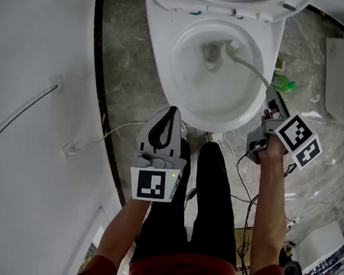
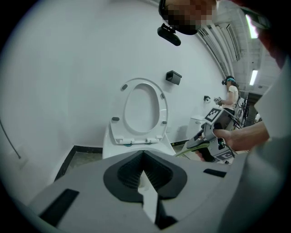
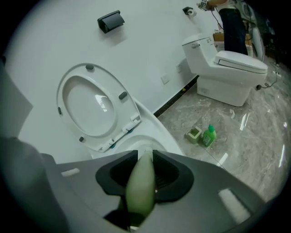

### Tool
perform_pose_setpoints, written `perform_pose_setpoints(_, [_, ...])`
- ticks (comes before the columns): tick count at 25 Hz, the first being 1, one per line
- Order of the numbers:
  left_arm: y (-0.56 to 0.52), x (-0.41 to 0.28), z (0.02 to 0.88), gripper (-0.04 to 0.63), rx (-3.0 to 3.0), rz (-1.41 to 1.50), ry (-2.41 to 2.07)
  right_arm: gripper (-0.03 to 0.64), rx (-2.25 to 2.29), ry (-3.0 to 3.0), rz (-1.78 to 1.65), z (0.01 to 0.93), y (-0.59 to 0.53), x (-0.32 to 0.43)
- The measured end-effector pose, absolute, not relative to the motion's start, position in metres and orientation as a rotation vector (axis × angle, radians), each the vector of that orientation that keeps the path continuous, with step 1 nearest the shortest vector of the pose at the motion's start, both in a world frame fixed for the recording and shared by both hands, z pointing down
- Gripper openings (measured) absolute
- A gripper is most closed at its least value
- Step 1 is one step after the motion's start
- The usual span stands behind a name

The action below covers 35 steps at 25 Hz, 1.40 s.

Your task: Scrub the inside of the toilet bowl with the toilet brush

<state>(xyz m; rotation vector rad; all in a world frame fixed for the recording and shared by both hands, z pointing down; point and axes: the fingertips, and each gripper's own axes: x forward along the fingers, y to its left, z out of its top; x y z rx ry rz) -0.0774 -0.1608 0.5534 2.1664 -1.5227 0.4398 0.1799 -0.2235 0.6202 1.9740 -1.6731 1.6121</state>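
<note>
- My right gripper (image 1: 273,99) is clamped on the handle of the toilet brush (image 1: 250,67).
- The handle's long axis runs from the jaws up and left into the toilet bowl (image 1: 165,79), with the bristle head down by the drain.
- My left gripper (image 1: 172,113) hangs before the front rim, jaws together and empty.
- I judge the scrubbing falls to the right.

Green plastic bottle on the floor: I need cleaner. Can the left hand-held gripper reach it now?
Probably not: the white toilet bowl and the right hand-held gripper, holding the pale green brush, lie between.
</note>
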Motion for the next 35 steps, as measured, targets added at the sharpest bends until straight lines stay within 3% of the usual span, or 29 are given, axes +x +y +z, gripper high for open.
perform_pose_setpoints(8, [-0.154,-0.068,0.551,0.005,2.178,0.447,-1.51,0.114,1.836,-1.646,1.456,0.69,-0.219,0.159])
perform_pose_setpoints(19, [-0.145,-0.066,0.541,0.005,2.167,0.443,-1.51,0.114,1.675,-1.747,1.101,0.638,-0.175,0.184])
perform_pose_setpoints(25, [-0.142,-0.065,0.491,0.006,2.204,0.433,-1.53,0.114,1.496,-1.67,1.159,0.642,-0.125,0.157])
perform_pose_setpoints(30, [-0.142,-0.073,0.421,0.005,2.214,0.423,-1.557,0.114,1.502,-1.647,1.271,0.586,-0.104,0.129])
perform_pose_setpoints(35, [-0.153,-0.079,0.346,0.005,2.183,0.38,-1.605,0.114,1.569,-1.851,1.189,0.465,-0.123,0.109])
